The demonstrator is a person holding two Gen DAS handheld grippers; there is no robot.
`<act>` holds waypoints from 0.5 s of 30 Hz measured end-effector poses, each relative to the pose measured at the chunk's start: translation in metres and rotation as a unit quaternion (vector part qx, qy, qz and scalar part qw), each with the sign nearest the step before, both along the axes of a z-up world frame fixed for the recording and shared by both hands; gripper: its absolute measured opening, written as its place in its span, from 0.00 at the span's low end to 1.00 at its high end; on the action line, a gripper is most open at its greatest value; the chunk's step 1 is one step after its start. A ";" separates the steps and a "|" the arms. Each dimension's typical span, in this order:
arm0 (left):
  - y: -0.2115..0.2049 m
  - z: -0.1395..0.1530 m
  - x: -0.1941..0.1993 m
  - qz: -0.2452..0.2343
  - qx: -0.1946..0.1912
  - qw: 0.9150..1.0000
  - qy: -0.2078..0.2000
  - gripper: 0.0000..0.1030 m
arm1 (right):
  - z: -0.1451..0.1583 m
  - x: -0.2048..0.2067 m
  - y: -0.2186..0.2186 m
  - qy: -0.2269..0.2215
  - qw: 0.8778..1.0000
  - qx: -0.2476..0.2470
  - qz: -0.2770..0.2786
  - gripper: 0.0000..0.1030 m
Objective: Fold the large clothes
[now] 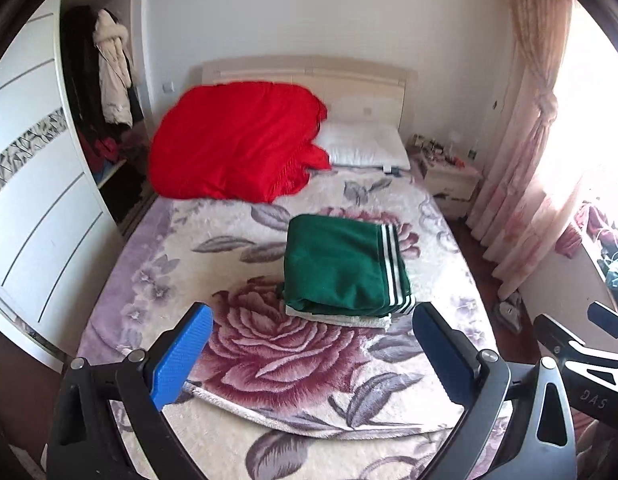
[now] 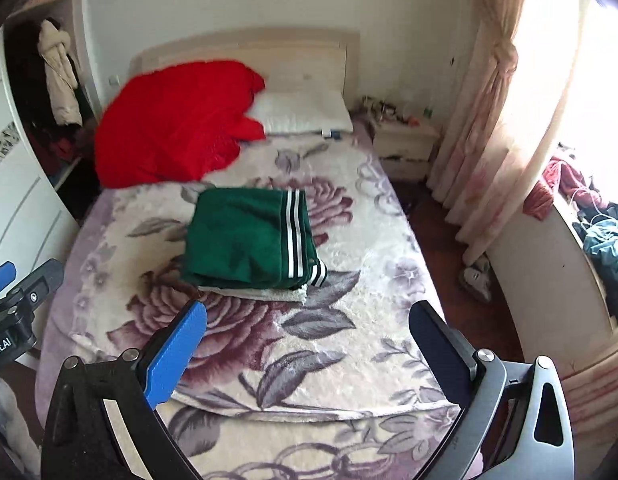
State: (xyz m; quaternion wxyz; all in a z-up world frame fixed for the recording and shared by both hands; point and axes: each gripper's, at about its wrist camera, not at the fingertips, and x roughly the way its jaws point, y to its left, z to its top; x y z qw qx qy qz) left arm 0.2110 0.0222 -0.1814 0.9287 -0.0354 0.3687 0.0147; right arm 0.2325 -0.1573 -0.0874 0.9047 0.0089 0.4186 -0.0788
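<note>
- My left gripper [image 1: 309, 344] hangs above the near end of the bed, its jaws spread wide with nothing between them but the flowered blanket [image 1: 213, 248] far below.
- The blue pads [image 1: 181, 360] on its fingers touch no cloth.
- My right gripper [image 2: 307, 342] is the same: jaws spread wide apart, holding nothing, up over the near end of the bed.
- In the left view I can see part of the right gripper at the right edge; in the right view part of the left one shows at the left edge, so the two sit side by side, apart from each other.
- The green garment [image 1: 337, 264] with white stripes lies folded into a neat rectangle in the middle of the bed, well ahead of both grippers.
- It rests on a folded white cloth [image 1: 349, 319], whose edge peeks out under its near side.
- From the right view the green garment [image 2: 245, 236] sits left of centre, stripes running down its right side.
- A red blanket [image 1: 233, 140] is heaped at the head of the bed on the left, beside a white pillow [image 1: 365, 146].
- A small nightstand [image 1: 449, 178] with clutter on it stands to the right of the pillow, next to a tied-back pink curtain [image 1: 525, 152].
- An open wardrobe [image 1: 105, 92] with hanging coats stands left of the bed.
</note>
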 end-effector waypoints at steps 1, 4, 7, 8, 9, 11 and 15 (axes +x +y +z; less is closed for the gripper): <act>-0.001 0.009 -0.011 0.002 0.000 1.000 -0.006 0.99 | 0.009 -0.011 0.002 -0.007 1.000 -0.001 0.000 0.99; -0.004 0.023 -0.037 -0.001 0.003 1.000 -0.021 0.99 | 0.032 -0.039 0.003 -0.021 1.000 0.007 0.000 0.99; -0.008 0.028 -0.056 -0.004 0.006 1.000 -0.024 0.99 | 0.054 -0.069 0.005 -0.041 0.999 0.006 -0.001 0.99; -0.009 0.030 -0.062 -0.008 0.003 1.000 -0.024 0.99 | 0.058 -0.076 0.006 -0.044 0.999 0.006 -0.002 0.99; -0.009 0.031 -0.066 -0.008 0.005 1.000 -0.023 0.99 | 0.063 -0.083 0.007 -0.046 0.999 0.008 -0.001 0.99; -0.011 0.034 -0.072 -0.012 0.004 1.000 -0.023 0.99 | 0.070 -0.096 0.008 -0.048 0.999 0.013 0.001 0.99; -0.014 0.040 -0.082 -0.008 0.006 1.000 -0.018 0.99 | 0.084 -0.115 0.014 -0.049 0.999 0.006 0.006 1.00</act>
